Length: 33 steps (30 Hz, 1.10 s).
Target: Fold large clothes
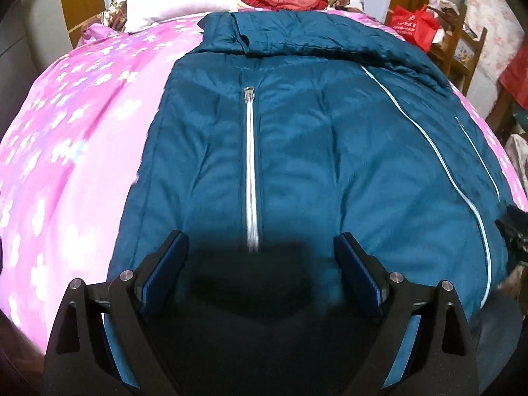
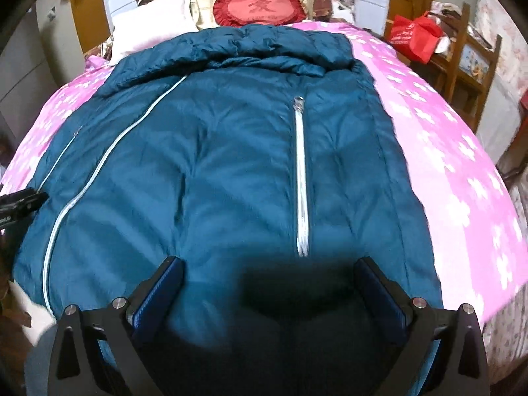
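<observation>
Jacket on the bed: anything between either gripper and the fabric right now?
Nothing visible. The teal jacket lies flat on the pink bedspread. The left gripper and right gripper hang open directly above it, only bare fabric between their fingers. The red cushion sits beyond the collar, clear of both.

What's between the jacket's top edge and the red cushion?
Only a strip of pink floral bedspread separates the teal jacket from the red cushion, clearest in the right wrist view.

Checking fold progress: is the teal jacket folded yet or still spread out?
Mostly spread. The jacket lies flat, front up, on the pink bedspread, main zipper closed; only its top end is bunched over.
</observation>
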Each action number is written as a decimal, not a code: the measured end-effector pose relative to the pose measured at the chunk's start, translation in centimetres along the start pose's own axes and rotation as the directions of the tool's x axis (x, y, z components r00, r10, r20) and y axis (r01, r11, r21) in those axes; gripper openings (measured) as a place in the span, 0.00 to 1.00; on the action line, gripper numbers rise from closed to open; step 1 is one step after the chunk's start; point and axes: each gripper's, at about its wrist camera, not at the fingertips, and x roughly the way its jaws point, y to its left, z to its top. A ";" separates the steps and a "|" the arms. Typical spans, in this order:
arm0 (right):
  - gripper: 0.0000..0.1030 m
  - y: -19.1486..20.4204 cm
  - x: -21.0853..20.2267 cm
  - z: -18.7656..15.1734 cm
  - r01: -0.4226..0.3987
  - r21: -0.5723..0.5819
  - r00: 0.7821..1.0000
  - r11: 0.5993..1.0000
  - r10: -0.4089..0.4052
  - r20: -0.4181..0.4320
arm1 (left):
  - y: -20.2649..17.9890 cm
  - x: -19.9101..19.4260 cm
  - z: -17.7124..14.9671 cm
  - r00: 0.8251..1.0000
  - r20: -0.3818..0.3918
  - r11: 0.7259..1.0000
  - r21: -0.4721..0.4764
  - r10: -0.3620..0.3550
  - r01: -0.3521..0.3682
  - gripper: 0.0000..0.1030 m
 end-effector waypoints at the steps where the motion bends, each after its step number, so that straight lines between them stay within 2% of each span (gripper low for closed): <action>1: 1.00 -0.1 -0.2 -0.5 -0.001 -0.001 1.000 1.000 0.001 0.013 | 0.0 -0.3 -0.6 1.000 0.018 1.000 0.007 0.001 -0.001 0.89; 4: 1.00 -0.1 -0.6 -1.3 0.007 -0.011 0.999 1.000 -0.006 0.037 | 0.2 -0.6 -1.4 0.999 0.041 1.000 0.029 -0.012 0.011 0.89; 8: 1.00 -0.1 -0.5 -1.4 0.013 -0.016 0.999 1.000 -0.013 0.031 | 2.8 -2.9 -1.7 0.995 0.062 0.995 -0.063 -0.073 0.077 0.89; 11: 1.00 -0.2 -0.6 -1.5 0.012 -0.026 0.999 1.000 -0.011 0.034 | 5.9 -4.6 -2.5 0.994 0.105 0.993 -0.108 -0.042 0.053 0.89; 15: 1.00 -0.2 -0.5 -1.4 0.013 -0.025 0.999 1.000 -0.012 0.032 | 9.1 -3.8 -3.5 0.999 0.046 0.988 -0.156 -0.012 0.019 0.89; 17: 1.00 -0.1 -0.6 -1.2 0.020 -0.027 0.999 0.999 -0.019 0.028 | 9.6 -3.3 -3.7 0.999 0.037 0.985 -0.173 -0.024 0.030 0.89; 20: 1.00 -0.1 -1.4 -0.8 0.042 -0.026 0.997 0.999 -0.040 0.064 | 8.6 -3.0 -3.4 0.998 0.040 0.991 -0.122 -0.050 0.055 0.89; 24: 1.00 -1.2 -3.3 -0.5 0.090 0.017 0.983 0.996 -0.092 0.159 | 6.6 -2.4 -2.6 0.990 0.027 0.988 -0.060 -0.139 0.141 0.90; 28: 1.00 -2.8 -4.3 -0.5 0.087 0.091 0.974 0.992 -0.103 0.200 | 5.6 -1.6 -1.6 0.995 0.010 0.994 -0.040 -0.099 0.099 0.91; 33: 1.00 -3.3 -5.0 -0.3 0.097 0.115 0.967 0.989 -0.121 0.225 | 4.5 -1.3 -1.7 0.999 -0.022 1.000 -0.016 -0.024 0.024 0.93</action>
